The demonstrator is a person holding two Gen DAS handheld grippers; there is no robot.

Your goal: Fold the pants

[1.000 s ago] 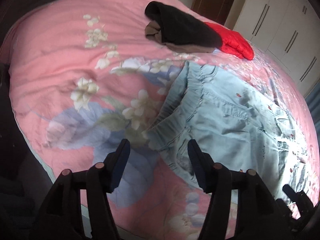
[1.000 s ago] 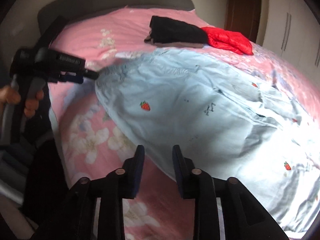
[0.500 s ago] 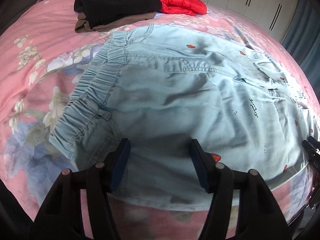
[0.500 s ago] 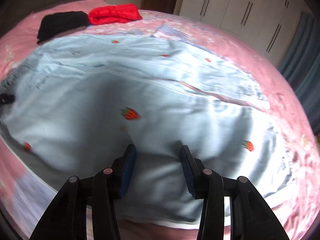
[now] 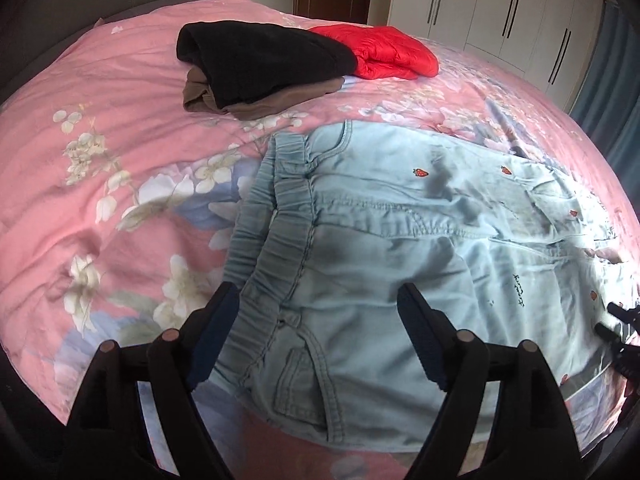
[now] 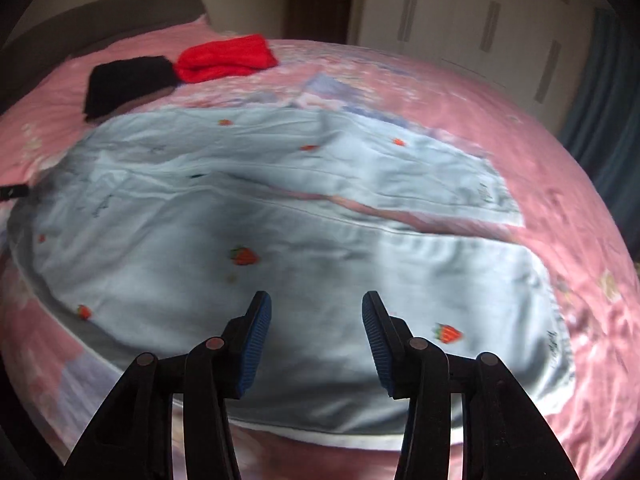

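Light blue pants (image 5: 400,248) with small red strawberries lie spread flat on the pink floral bedspread (image 5: 100,120), elastic waistband to the left, legs running right. My left gripper (image 5: 320,320) is open and empty, just above the waistband end near the pocket. In the right wrist view the two legs (image 6: 280,220) lie side by side with a gap near the hems. My right gripper (image 6: 316,320) is open and empty over the near leg. The right gripper's tip shows at the left wrist view's right edge (image 5: 616,320).
A folded black and brown garment pile (image 5: 256,64) and a folded red jacket (image 5: 384,50) lie at the far side of the bed. A grey headboard (image 6: 100,16) is at far left. White wardrobes (image 5: 500,12) and a blue curtain (image 6: 600,100) stand beyond.
Both grippers have opened wider. The left wrist view has swung back towards the waistband and pulled away a little. The right gripper has shifted along the legs towards the hems.
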